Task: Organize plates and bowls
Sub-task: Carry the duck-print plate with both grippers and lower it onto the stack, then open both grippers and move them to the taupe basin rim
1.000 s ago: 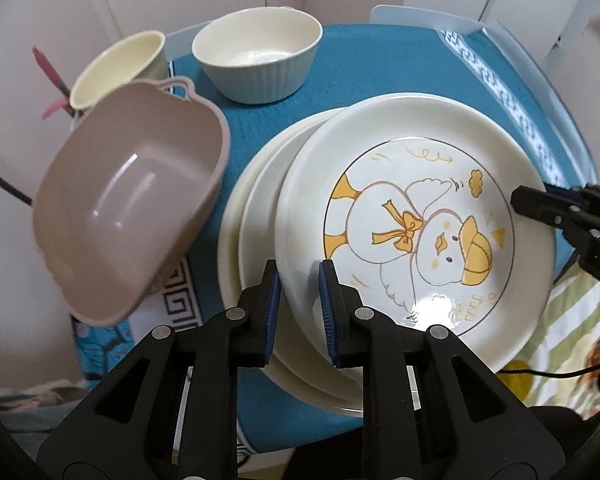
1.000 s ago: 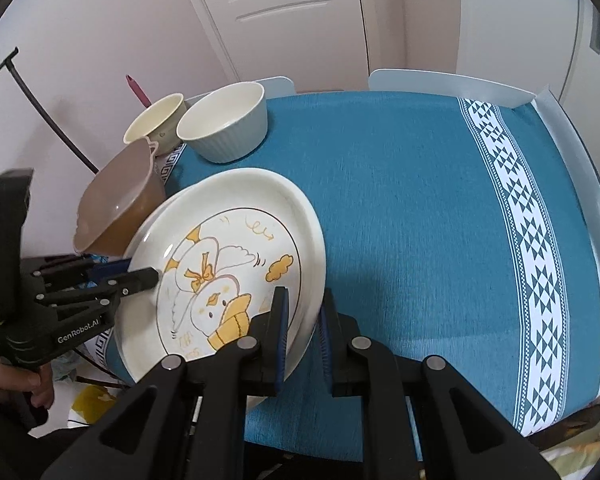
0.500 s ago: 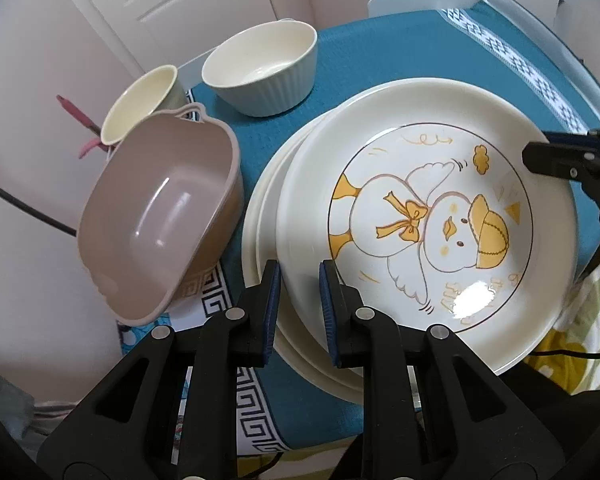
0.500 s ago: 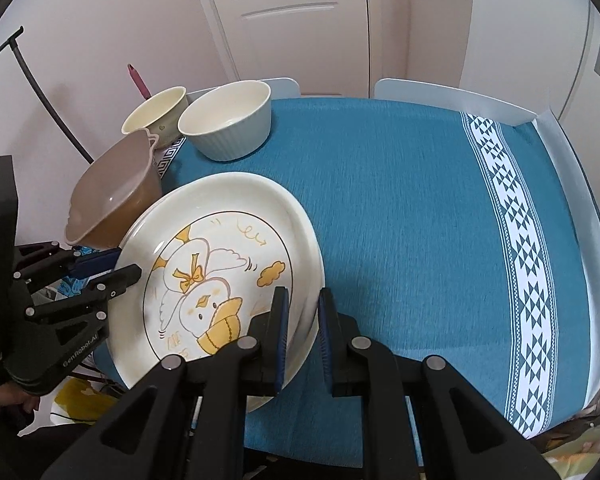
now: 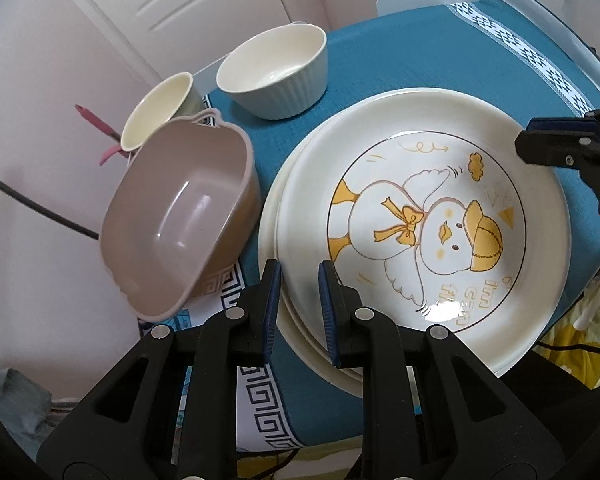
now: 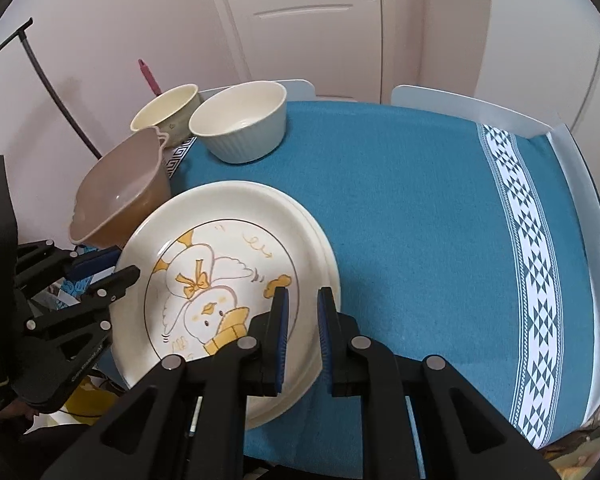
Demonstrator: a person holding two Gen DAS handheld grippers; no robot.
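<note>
A stack of cream plates with a duck plate (image 5: 428, 216) on top lies at the near left of the blue table; it also shows in the right wrist view (image 6: 228, 280). My left gripper (image 5: 298, 288) is shut on the stack's near-left rim. My right gripper (image 6: 302, 312) is shut on the opposite rim. A brown bowl (image 5: 180, 216) sits left of the plates, tilted. A ribbed white bowl (image 5: 272, 72) and a cream cup (image 5: 156, 116) stand behind. The same brown bowl (image 6: 120, 196), ribbed bowl (image 6: 240, 120) and cup (image 6: 166, 110) appear in the right wrist view.
The blue tablecloth (image 6: 420, 208) with a white patterned band (image 6: 532, 248) stretches to the right. A white door (image 6: 312, 20) and pink wall stand behind. A pink utensil handle (image 6: 150, 78) pokes up beside the cup. White chair backs (image 6: 460, 108) border the far edge.
Both grippers, holding the plate stack, have risen and drawn back a little; the stack sits flatter and the brown bowl now rests lower beside it.
</note>
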